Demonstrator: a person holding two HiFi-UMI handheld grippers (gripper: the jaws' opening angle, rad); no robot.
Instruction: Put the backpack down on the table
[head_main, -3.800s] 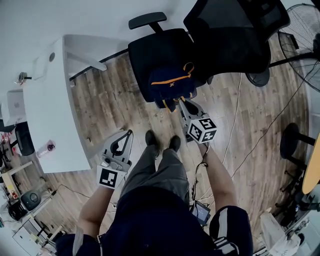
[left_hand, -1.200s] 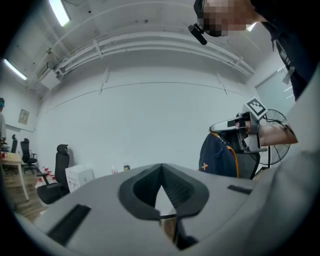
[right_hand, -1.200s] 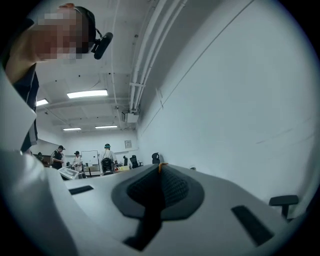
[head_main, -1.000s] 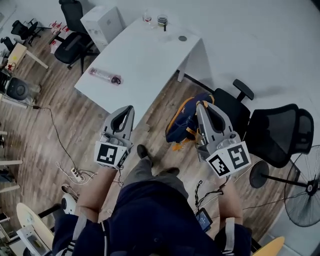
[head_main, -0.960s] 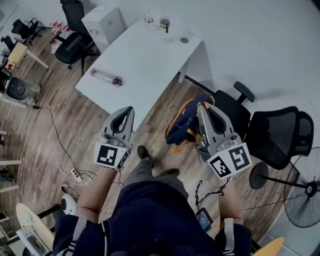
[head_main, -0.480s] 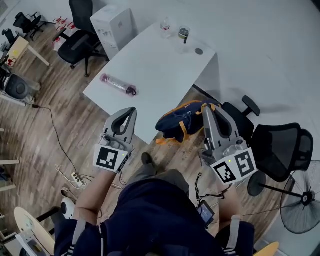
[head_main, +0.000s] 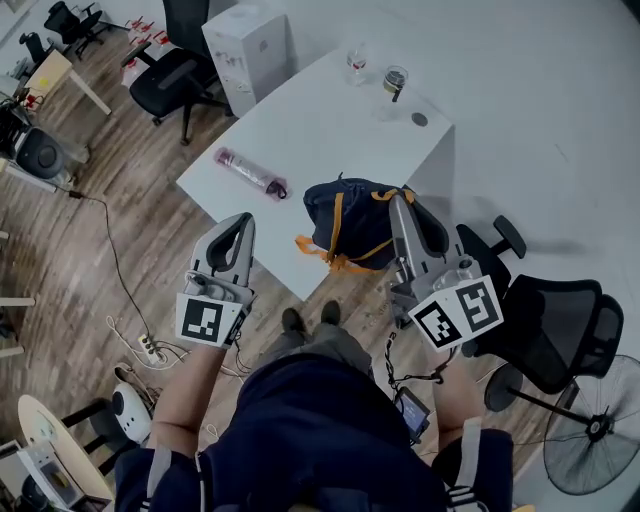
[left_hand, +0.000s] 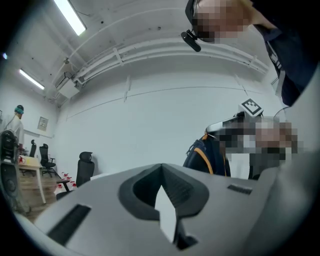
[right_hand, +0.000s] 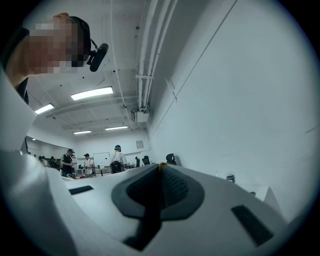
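The backpack (head_main: 350, 222) — carried by the right gripper (head_main: 401, 204) — has swung in over the table's (head_main: 318, 118) edge.

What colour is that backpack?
The backpack is dark navy with orange trim, clearest in the head view.

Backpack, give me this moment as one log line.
backpack: over table edge | right gripper: shut on backpack | left gripper: shut, empty | status: not yet down

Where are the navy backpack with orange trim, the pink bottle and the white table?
navy backpack with orange trim (head_main: 362, 214), head view, its dark body.
pink bottle (head_main: 250, 173), head view, mid-barrel.
white table (head_main: 330, 110), head view, bare top.
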